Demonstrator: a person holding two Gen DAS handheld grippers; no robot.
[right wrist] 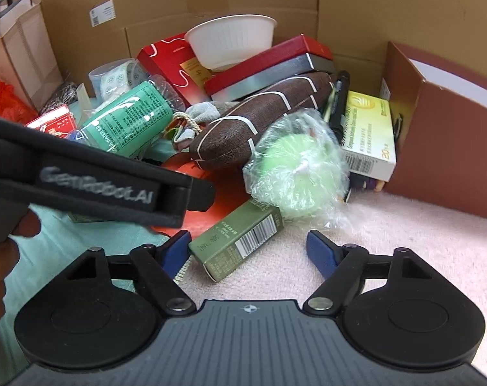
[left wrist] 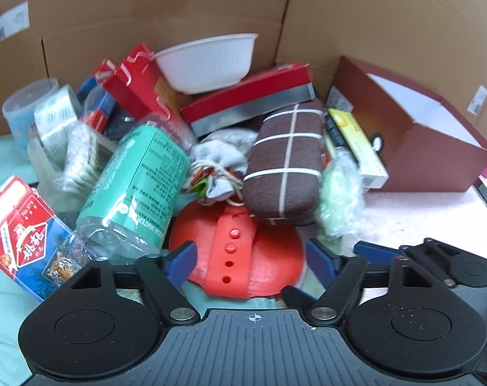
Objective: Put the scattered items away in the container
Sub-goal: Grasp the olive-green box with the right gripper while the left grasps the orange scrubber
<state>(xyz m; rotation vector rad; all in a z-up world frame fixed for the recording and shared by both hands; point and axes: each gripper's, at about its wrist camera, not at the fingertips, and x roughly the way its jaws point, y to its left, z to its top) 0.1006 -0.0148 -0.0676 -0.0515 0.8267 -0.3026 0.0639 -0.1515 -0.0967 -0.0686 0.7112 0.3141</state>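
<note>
Brown white-striped pouch, orange disc

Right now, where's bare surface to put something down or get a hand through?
Free: the pink cloth right of the olive box, in front of the dark red box, and a teal strip at far left beside the card pack. Crowded: everything from the green bottle across the brown pouch back to the cardboard wall.

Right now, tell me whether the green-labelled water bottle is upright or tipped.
Tipped: the water bottle lies on its side in the pile, label text running sideways.
</note>
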